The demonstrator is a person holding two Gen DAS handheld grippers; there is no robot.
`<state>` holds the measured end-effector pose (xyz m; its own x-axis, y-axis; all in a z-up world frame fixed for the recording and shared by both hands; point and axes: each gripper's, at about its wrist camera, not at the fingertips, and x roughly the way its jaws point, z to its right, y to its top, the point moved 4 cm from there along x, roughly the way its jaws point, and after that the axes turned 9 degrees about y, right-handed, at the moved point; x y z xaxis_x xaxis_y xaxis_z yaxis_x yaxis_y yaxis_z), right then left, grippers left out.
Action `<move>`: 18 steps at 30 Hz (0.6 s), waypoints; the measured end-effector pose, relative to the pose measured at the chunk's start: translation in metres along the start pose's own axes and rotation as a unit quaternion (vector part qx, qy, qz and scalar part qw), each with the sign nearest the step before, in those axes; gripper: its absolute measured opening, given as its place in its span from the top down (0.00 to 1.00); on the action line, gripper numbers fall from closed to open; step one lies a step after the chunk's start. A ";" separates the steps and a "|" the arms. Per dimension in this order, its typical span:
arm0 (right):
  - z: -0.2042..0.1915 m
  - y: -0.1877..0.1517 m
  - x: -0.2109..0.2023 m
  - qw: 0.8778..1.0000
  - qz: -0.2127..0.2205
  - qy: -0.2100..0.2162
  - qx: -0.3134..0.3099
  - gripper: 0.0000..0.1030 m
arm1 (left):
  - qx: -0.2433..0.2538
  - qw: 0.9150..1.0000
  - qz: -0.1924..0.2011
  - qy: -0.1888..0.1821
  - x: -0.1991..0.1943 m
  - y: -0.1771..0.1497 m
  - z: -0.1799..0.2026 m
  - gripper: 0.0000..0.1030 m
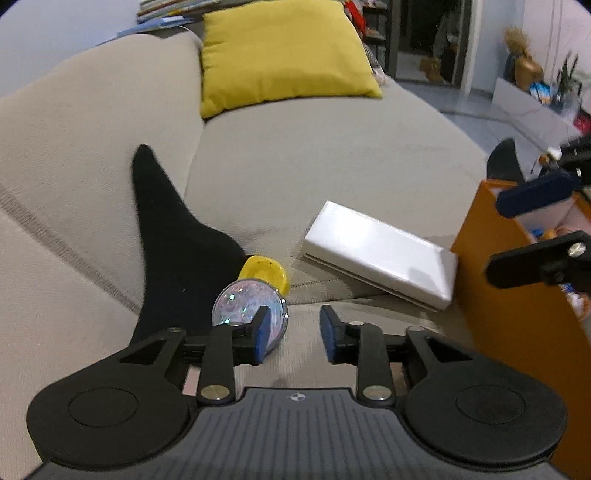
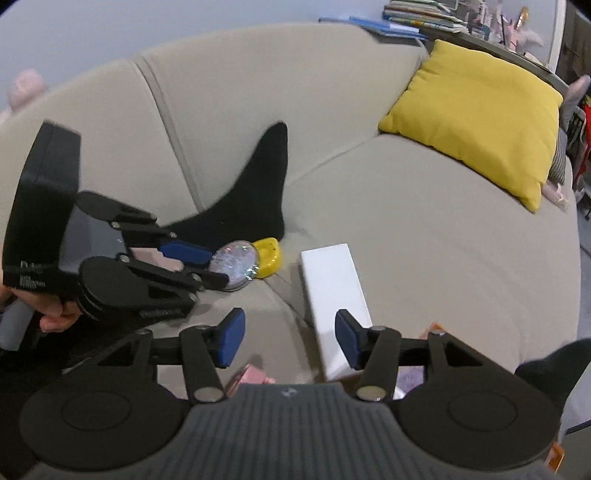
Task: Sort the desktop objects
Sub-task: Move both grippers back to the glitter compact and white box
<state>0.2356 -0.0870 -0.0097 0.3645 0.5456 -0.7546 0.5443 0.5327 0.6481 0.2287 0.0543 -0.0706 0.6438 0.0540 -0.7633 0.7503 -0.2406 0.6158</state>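
Observation:
On the beige sofa lie a black sock (image 1: pixel 173 236) (image 2: pixel 255 195), a round glittery case (image 1: pixel 251 310) (image 2: pixel 232 266), a small yellow object (image 1: pixel 264 273) (image 2: pixel 269 256) and a white flat box (image 1: pixel 380 254) (image 2: pixel 334 295). My left gripper (image 1: pixel 293 334) (image 2: pixel 207 264) is open and empty, its left finger just in front of the glittery case. My right gripper (image 2: pixel 290 338) (image 1: pixel 517 236) is open and empty, above the near end of the white box and over an orange box (image 1: pixel 517 295).
A yellow cushion (image 1: pixel 284 51) (image 2: pixel 480 118) leans at the sofa's back. Books (image 2: pixel 417 16) are stacked behind the backrest. The orange box holds several small items, among them a pink item (image 2: pixel 251 376) and another black sock (image 2: pixel 554 369). A cluttered shelf (image 1: pixel 546 96) stands far right.

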 end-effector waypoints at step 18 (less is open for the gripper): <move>0.019 0.019 0.066 0.996 -0.068 -0.045 0.018 0.43 | 0.069 0.989 -0.048 0.119 0.079 -0.001 0.015 0.32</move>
<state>0.2842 -0.0531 -0.0493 0.3506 0.4081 -0.8429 0.6191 0.5743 0.5356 0.2765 0.0445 -0.1344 0.6003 0.3049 -0.7394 0.7924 -0.3519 0.4982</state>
